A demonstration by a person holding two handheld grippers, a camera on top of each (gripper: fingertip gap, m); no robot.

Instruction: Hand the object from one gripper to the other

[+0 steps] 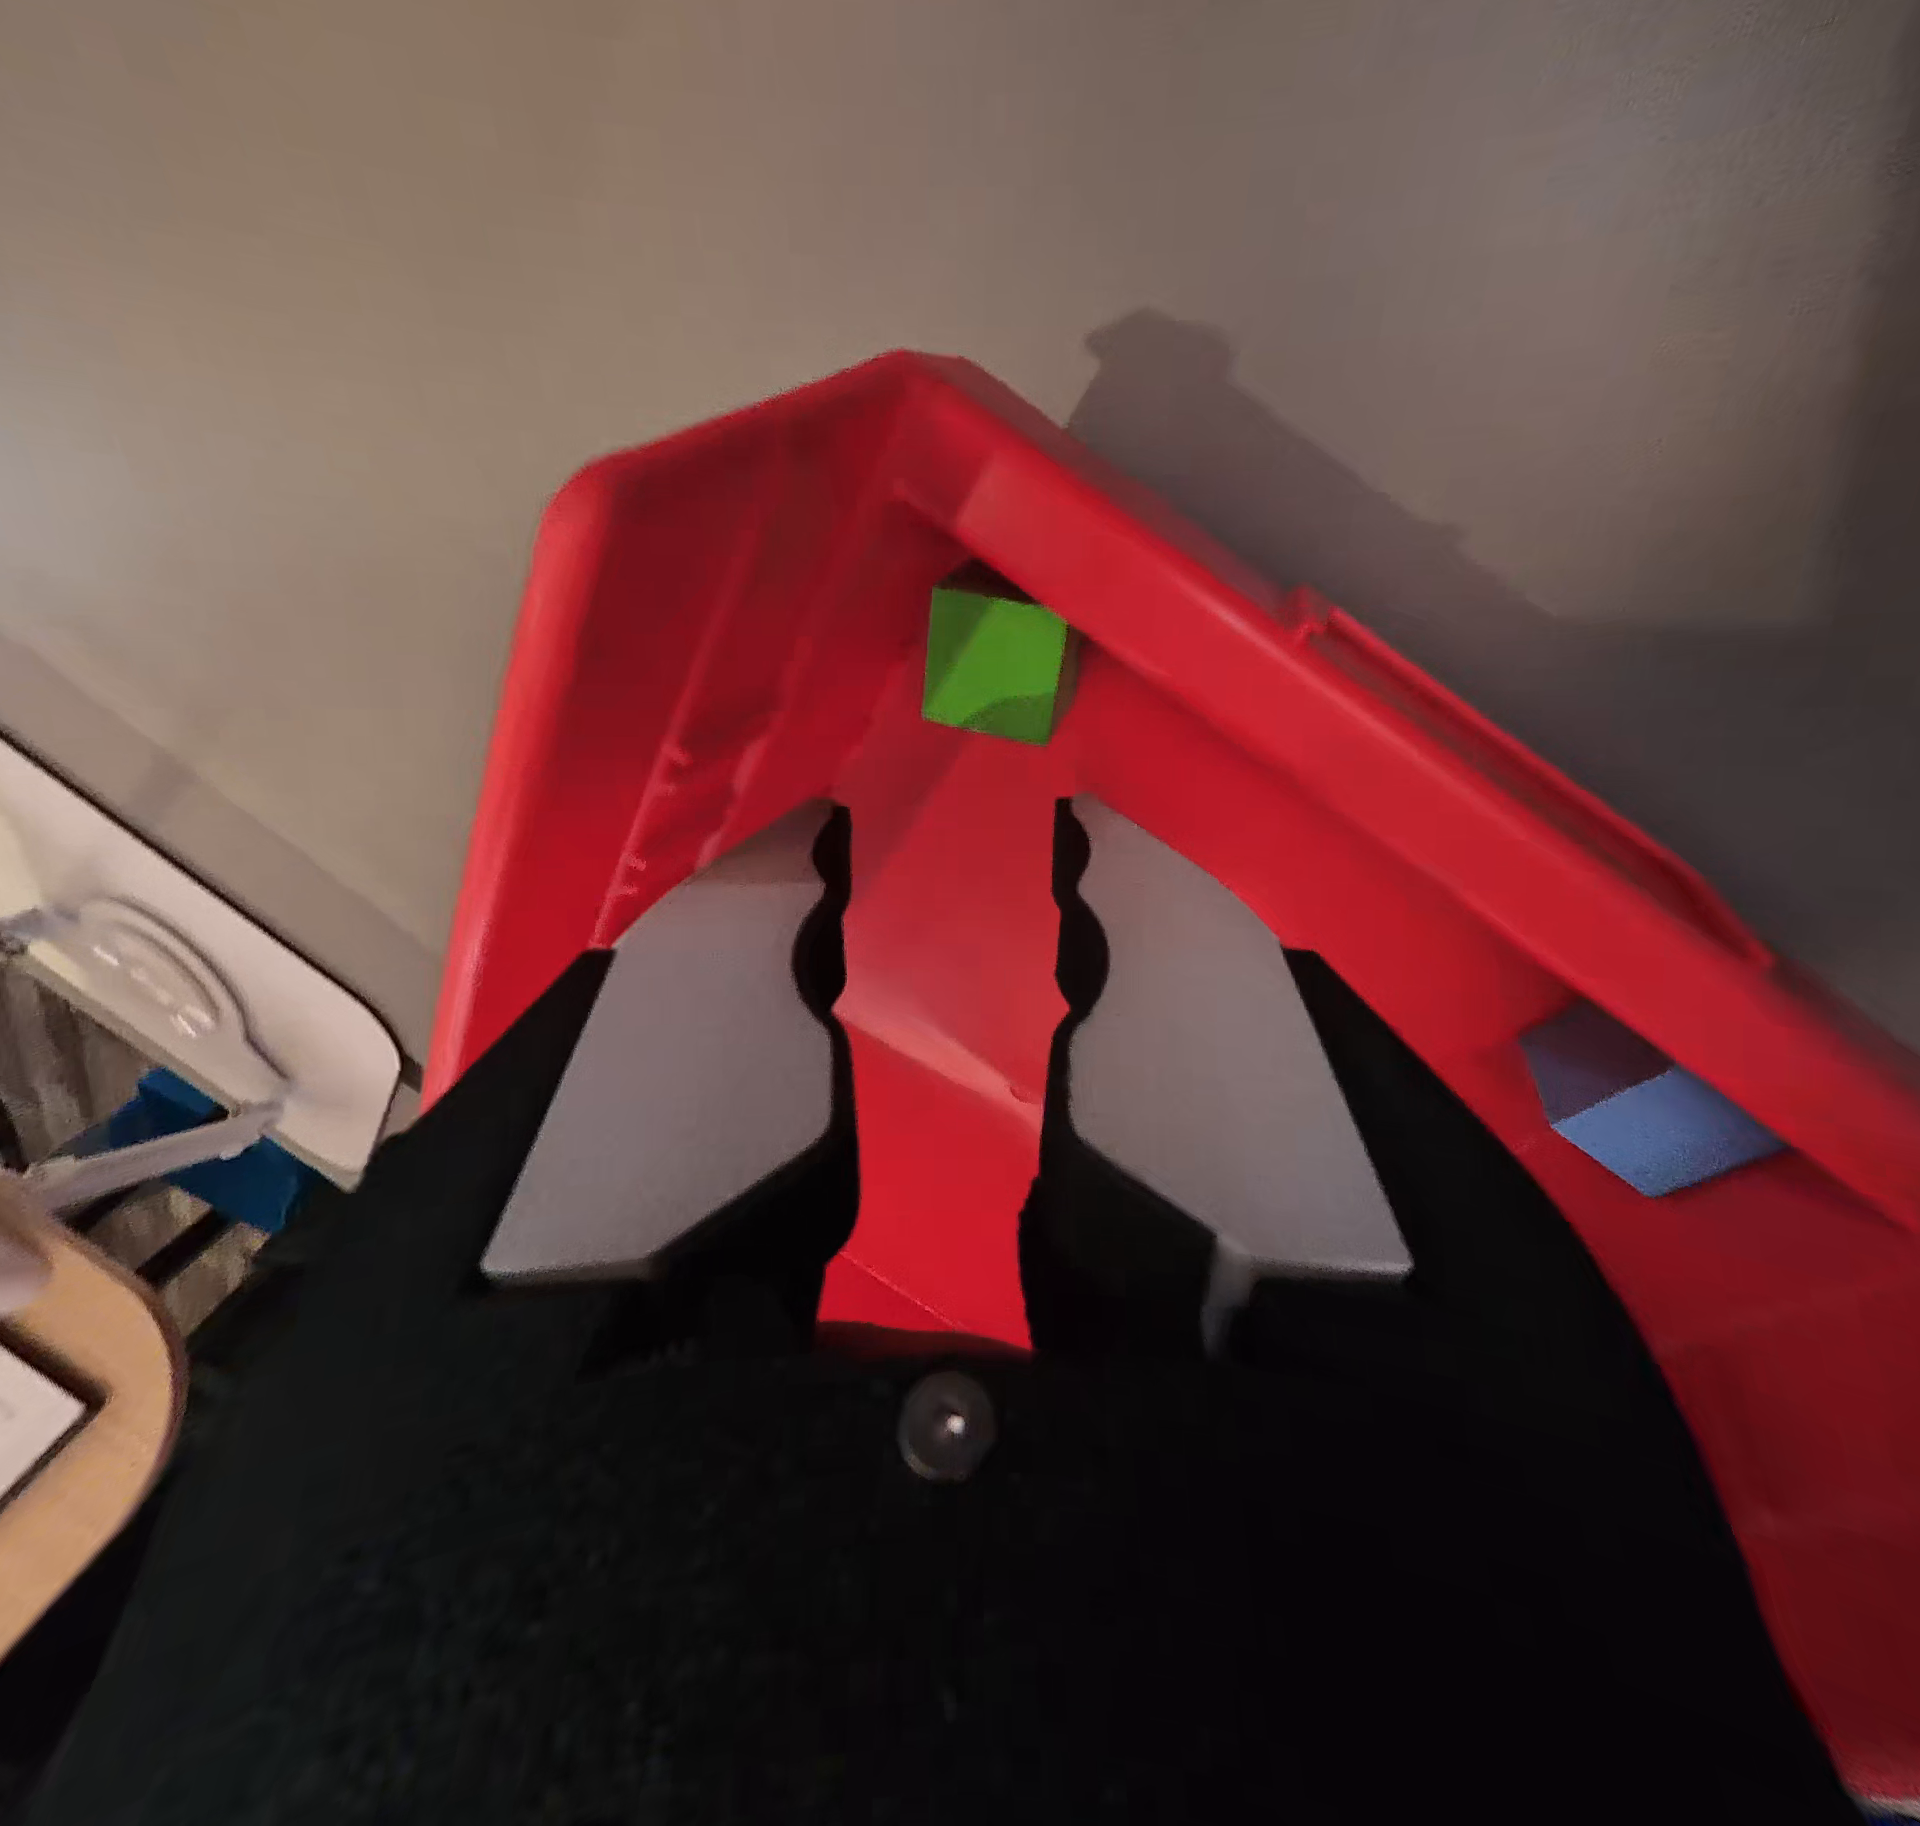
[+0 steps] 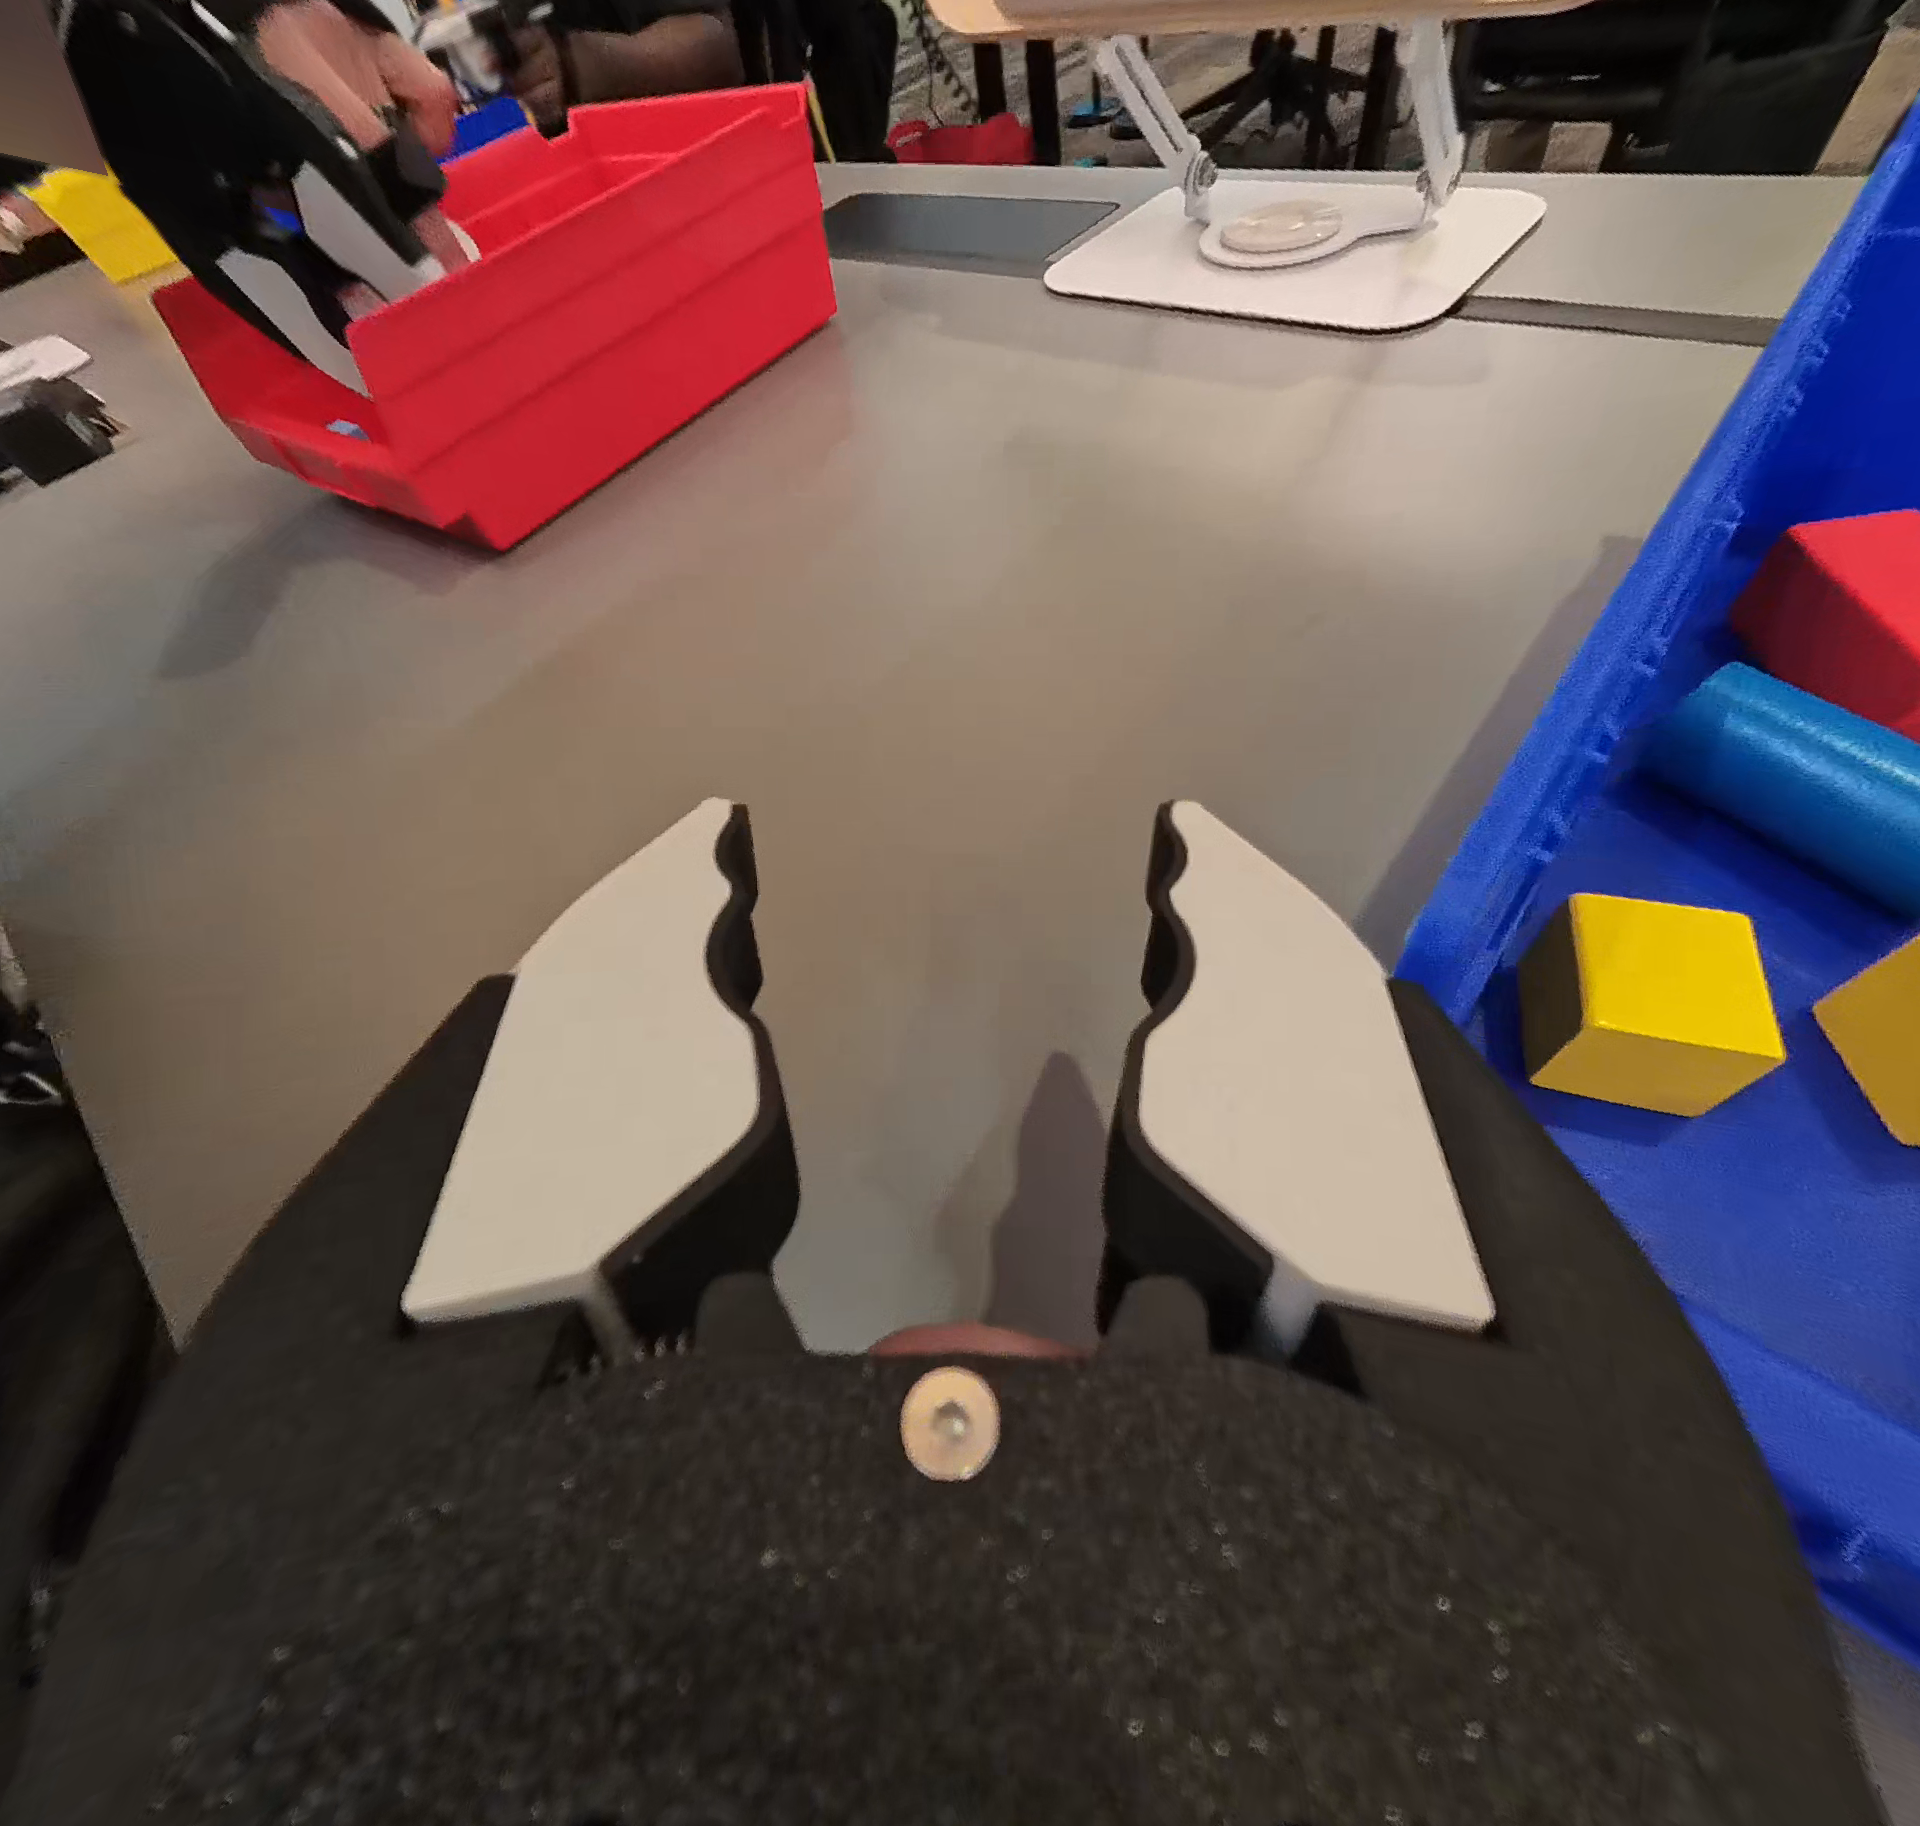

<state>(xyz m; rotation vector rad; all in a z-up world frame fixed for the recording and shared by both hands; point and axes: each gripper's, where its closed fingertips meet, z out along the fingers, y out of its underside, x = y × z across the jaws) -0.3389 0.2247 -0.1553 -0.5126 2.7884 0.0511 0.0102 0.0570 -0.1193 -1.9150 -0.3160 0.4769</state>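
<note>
In the left wrist view my left gripper (image 1: 951, 820) is open and empty inside a red bin (image 1: 1195, 633). A green cube (image 1: 992, 662) lies in the bin's far corner, just beyond the fingertips. A blue block (image 1: 1647, 1111) lies by the bin's right wall. In the right wrist view my right gripper (image 2: 951, 820) is open and empty above the grey table (image 2: 935, 529). The left gripper (image 2: 343, 249) also shows there, held by a hand and dipped into the red bin (image 2: 582, 322) at the far left.
A blue bin (image 2: 1683, 581) at the right holds a red block (image 2: 1839, 613), a blue cylinder (image 2: 1797, 768) and yellow cubes (image 2: 1652, 1002). A white stand base (image 2: 1299, 259) sits at the table's back. People stand behind the table.
</note>
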